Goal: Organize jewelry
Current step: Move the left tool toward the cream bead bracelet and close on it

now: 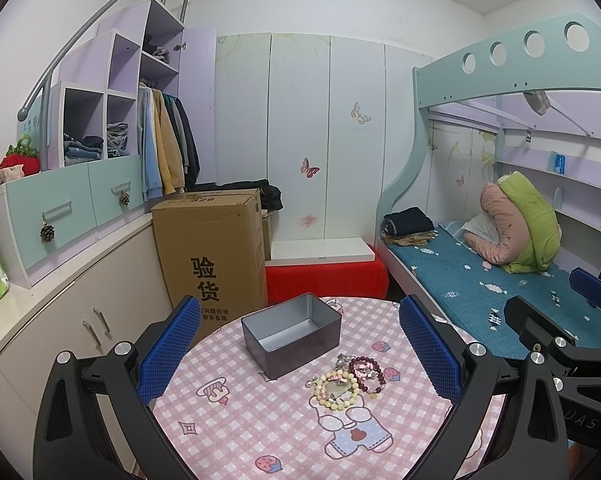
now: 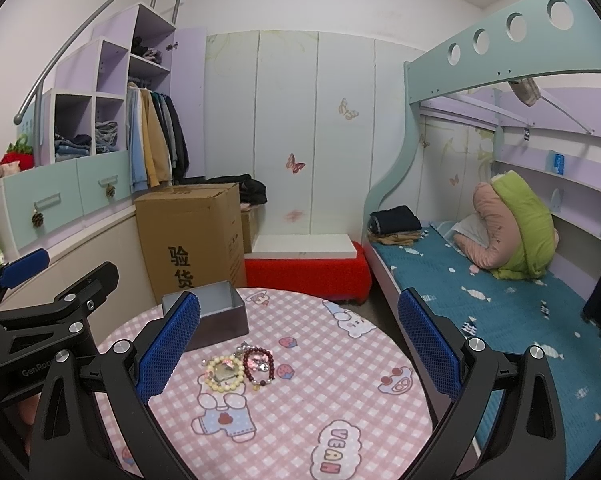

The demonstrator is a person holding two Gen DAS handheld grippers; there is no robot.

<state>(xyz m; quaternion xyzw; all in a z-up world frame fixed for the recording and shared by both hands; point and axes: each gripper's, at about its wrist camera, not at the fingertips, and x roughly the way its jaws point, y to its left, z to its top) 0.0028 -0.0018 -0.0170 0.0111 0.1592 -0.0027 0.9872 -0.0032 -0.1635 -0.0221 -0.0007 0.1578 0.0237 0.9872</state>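
I am looking down on the round pink-checked tabletop (image 1: 260, 420), with both tools hovering above its near edge and touching nothing. The left tool (image 1: 300, 354) is spread wide and carrying nothing; the right tool (image 2: 298, 354) is likewise spread and carrying nothing.

One grey tin box (image 1: 291, 334) is sitting open and bare inside, toward the far side of the tabletop. Just in front of it, the jewelry is lying in a small tangled heap: one cream bead bracelet (image 1: 336, 390), one dark red bead bracelet (image 1: 367, 372), touching each other, plus some silvery pieces (image 1: 342, 359) I cannot count.

I am judging this as the very start: nothing is in the box yet. The next move calls for lowering one tool over a single bracelet, pinching it free of the tangle, and carrying it over the box.
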